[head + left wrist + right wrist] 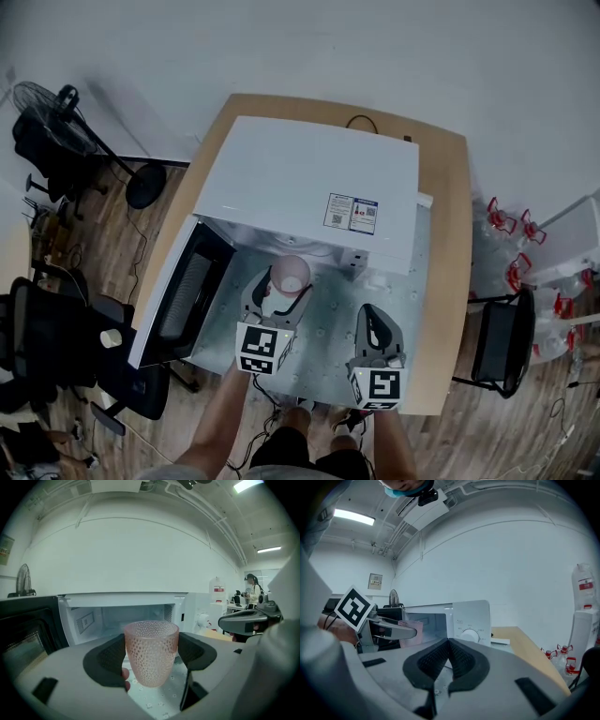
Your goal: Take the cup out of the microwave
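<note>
A pink dimpled cup (pixel 151 652) stands upright between the jaws of my left gripper (pixel 151 660), which is shut on it just outside the open microwave (pixel 126 613). In the head view the cup (pixel 290 275) sits in front of the white microwave (pixel 309 178), held by the left gripper (pixel 279 291). The microwave door (pixel 183 291) hangs open to the left. My right gripper (pixel 377 330) rests to the right over the table mat, shut with nothing in it; its pads (pixel 440 660) meet. The cup (pixel 411 629) shows faintly at the left of the right gripper view.
The microwave stands on a wooden table (pixel 450 244) with a pale spotted mat (pixel 328 347) in front. Its dial panel (pixel 471 620) faces the right gripper. Black chairs (pixel 56 347) and a fan (pixel 56 103) stand at the left, another chair (pixel 497 342) at the right.
</note>
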